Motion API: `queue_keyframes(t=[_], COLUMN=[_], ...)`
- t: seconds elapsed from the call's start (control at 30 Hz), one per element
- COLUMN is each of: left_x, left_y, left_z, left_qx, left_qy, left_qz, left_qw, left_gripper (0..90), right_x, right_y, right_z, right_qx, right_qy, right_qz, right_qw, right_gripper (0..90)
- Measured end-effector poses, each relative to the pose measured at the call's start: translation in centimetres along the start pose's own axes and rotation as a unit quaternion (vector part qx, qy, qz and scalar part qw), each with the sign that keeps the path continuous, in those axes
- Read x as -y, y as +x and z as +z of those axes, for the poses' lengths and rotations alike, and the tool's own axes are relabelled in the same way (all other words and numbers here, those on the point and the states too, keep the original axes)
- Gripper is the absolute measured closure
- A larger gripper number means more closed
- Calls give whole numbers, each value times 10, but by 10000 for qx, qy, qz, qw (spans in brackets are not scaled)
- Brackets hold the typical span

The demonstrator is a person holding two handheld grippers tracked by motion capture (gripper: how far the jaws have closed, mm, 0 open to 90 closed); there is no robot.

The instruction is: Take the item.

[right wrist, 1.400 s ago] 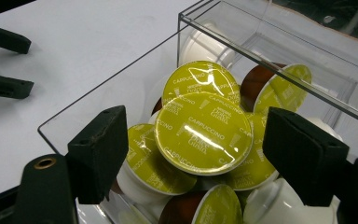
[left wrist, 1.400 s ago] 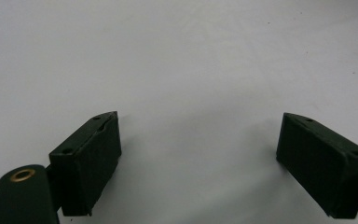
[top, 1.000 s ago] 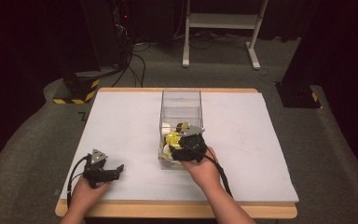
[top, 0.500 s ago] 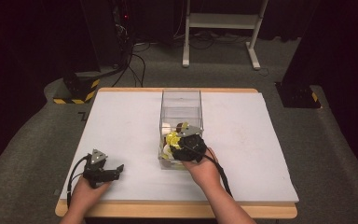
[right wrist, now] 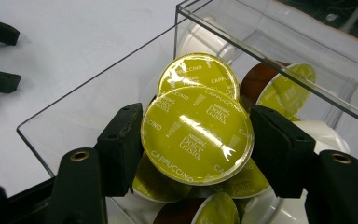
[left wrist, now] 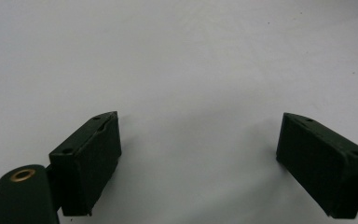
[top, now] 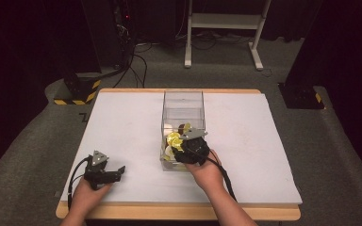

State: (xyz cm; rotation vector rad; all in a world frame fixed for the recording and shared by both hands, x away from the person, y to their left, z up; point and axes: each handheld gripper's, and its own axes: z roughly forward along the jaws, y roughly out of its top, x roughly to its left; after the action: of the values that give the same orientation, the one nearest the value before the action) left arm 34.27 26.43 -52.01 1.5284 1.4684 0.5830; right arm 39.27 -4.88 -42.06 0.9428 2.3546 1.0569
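My right tool (right wrist: pixel 196 135) is down inside the clear plastic box (top: pixel 183 101) that stands near the middle of the white tabletop (top: pixel 122 127), and its jaws have just been closing on a coffee capsule (right wrist: pixel 197 134) with a yellow-green foil lid; now both black pads press on the capsule's rim, one on either side, so I am gripping it. The lid faces up toward my camera, slightly tilted, and reads "Cappuccino" around its edge. The capsule sits on top of a heap of other capsules (right wrist: pixel 279 91) in the near end of the box: a second yellow-green one lies just behind it and partly under it, more yellow-green lids and a brown one show below and to the side, and white cup bodies lie among them. From the high view, my right tool (top: pixel 192 147) sits over the box's near end with my right hand (top: pixel 206 172) behind it, at the box's near wall. My left tool (top: pixel 104 173) rests well apart on the near left part of the tabletop, held in my left hand (top: pixel 86 197). Its jaws stand wide open in its own view (left wrist: pixel 198 163), with bare white surface between them.
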Motion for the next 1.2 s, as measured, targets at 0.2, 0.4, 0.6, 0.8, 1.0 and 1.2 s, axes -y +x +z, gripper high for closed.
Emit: queue_keyframes(t=[0.2,0.4,0.6,0.8,1.0,1.2], left_x=[0,0,0,0,0,0], left_y=[0,0,0,0,0,0], left_z=[0,0,0,0,0,0], left_qx=[0,-1,-1,-1,-2,-1], left_qy=[-5,-5,-19,-7,-6,-2], left_qz=[-5,-3,-24,0,1,3], left_qw=[10000,10000,10000,10000,10000,10000], left_gripper=[138,138,138,138,138,138], right_x=[4,7,13,13,10,9], right_y=[2,4,6,4,4,4], right_z=[-4,-8,-13,-21,-31,-37], right_qx=[-54,-106,-206,-247,-293,-325], right_qy=[-179,-365,-490,-590,-740,-817], right_qz=[25,6,35,41,55,56], right_qw=[9998,9993,9986,9979,9968,9961], right_gripper=[379,379,379,380,380,380])
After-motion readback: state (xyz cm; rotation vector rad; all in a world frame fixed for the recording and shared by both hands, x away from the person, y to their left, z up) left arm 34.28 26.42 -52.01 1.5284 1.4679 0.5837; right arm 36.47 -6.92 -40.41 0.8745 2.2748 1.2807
